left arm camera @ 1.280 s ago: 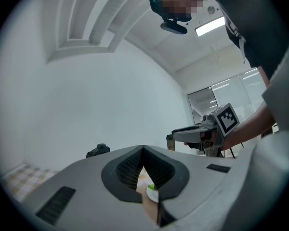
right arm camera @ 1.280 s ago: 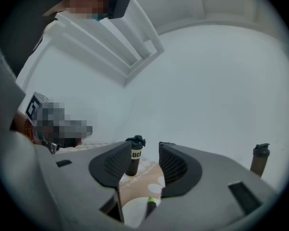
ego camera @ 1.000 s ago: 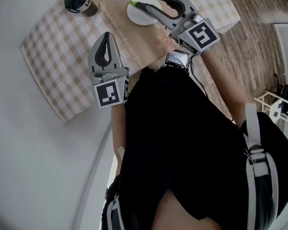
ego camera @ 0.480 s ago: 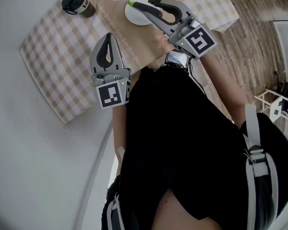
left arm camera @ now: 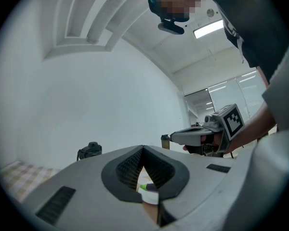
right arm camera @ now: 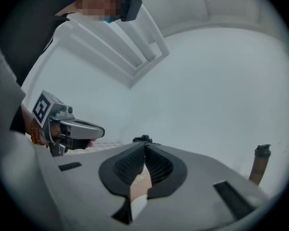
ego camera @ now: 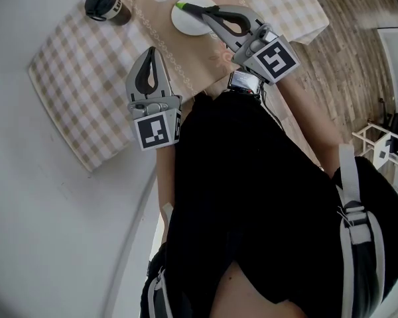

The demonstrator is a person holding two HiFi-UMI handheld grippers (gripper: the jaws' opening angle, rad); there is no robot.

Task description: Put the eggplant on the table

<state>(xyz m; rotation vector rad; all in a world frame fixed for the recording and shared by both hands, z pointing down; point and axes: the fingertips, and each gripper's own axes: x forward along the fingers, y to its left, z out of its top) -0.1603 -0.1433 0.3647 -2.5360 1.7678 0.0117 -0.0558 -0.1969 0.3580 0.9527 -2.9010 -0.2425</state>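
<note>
Right gripper: jaws together, empty, tips over the plate.
Left gripper: jaws together, empty, above the table.
Eggplant: on the plate (only its green end shows), just beside the right tips.

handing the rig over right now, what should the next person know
Left gripper: shut, empty, over the table beside the plate.
Right gripper: shut, tips at the eggplant on the plate; nothing shows between its jaws.
Done: nothing; the eggplant lies on the plate, not on the table.
Left: open, grip the eggplant, set it on the table.
</note>
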